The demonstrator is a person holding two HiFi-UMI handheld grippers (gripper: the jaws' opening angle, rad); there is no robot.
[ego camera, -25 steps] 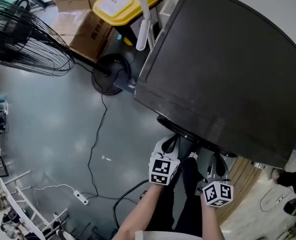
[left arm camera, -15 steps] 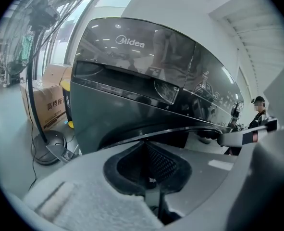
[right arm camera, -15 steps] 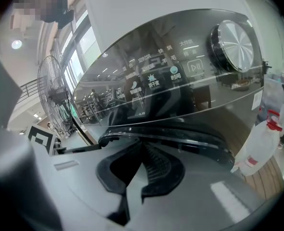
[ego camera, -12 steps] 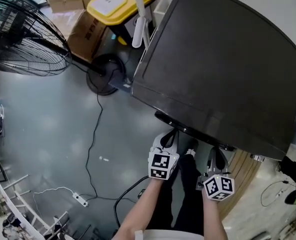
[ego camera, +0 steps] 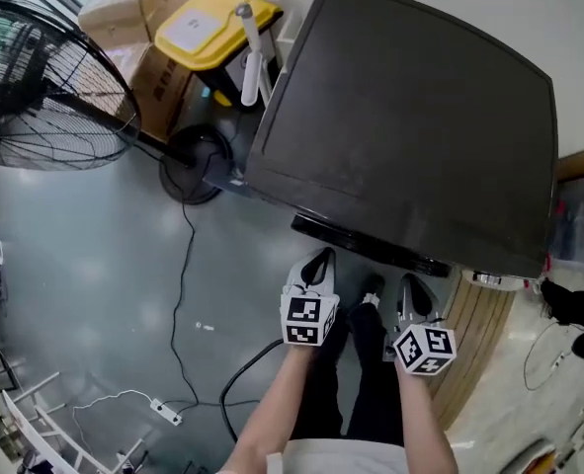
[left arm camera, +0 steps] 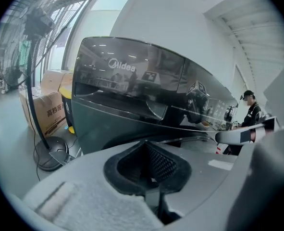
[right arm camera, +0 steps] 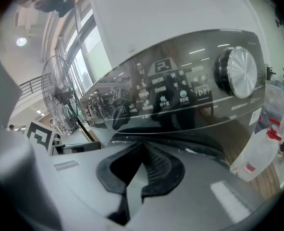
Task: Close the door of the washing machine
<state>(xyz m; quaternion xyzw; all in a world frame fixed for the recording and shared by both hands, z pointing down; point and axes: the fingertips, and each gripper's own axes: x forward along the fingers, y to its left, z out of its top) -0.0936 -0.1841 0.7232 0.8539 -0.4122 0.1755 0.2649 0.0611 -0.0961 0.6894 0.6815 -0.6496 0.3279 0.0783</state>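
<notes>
Jaws of the left claw point(left arm camera: 148, 148) lie pressed together with nothing between them, and those of the right claw point(right arm camera: 142, 153) are likewise closed and empty. From the head view the two claws sit side by side, each tilted downward, with their marker cubes toward the person's body.

Just ahead of both tips stands the washing machine point(ego camera: 400, 136), a dark front-loader whose flat top fills the space beyond the claws. Its door point(ego camera: 371, 247) shows as a dark curved band bulging from the front, directly in front of the claws and between their two lines of aim. Neither claw touches it. Whether the door is fully latched I cannot tell.

Above and ahead of the right claw runs the glossy control panel point(right arm camera: 180, 95), with a round silver knob point(right arm camera: 238, 71) up to that claw's right. A white bottle point(right arm camera: 257, 155) with a red cap stands low to its right.

Well off to the left of the left claw stands a pedestal fan point(ego camera: 44, 87). Beyond it are cardboard boxes point(ego camera: 124, 8) and a yellow-lidded bin point(ego camera: 208, 23) beside the machine. A black cable point(ego camera: 183, 284) trails across the grey floor point(ego camera: 94, 265) to the left of that claw.
</notes>
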